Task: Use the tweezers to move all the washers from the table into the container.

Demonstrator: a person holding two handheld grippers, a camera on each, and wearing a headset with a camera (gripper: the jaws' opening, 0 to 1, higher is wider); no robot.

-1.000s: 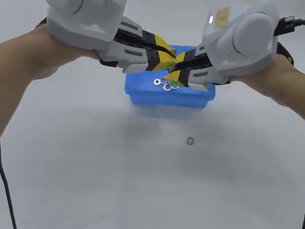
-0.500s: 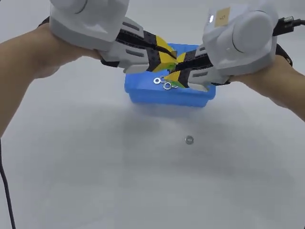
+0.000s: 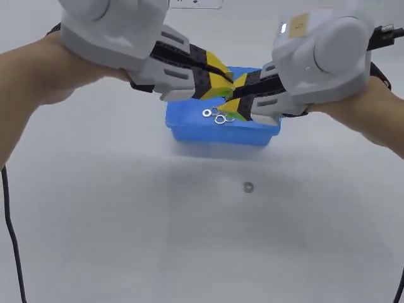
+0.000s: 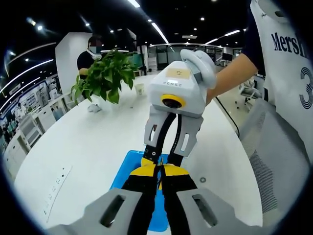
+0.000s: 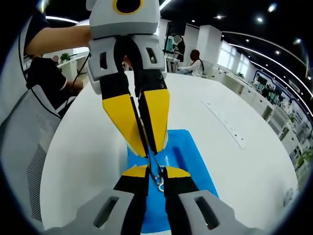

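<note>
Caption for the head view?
Over a blue plastic container of silver metal washers, left hand-held gripper and right hand-held gripper meet; one loose washer lies on the white table.

On the white shirt [image 4: 288, 73] at the right edge of the left gripper view: dark letters "Mers", cut off by the rim, and below them a large "3". On the white body of the right gripper [image 4: 157, 162], a short line of small grey letters, too blurred to read. In the head view, atop the same gripper, a yellow label [image 3: 298, 24], print too small to read.
</note>
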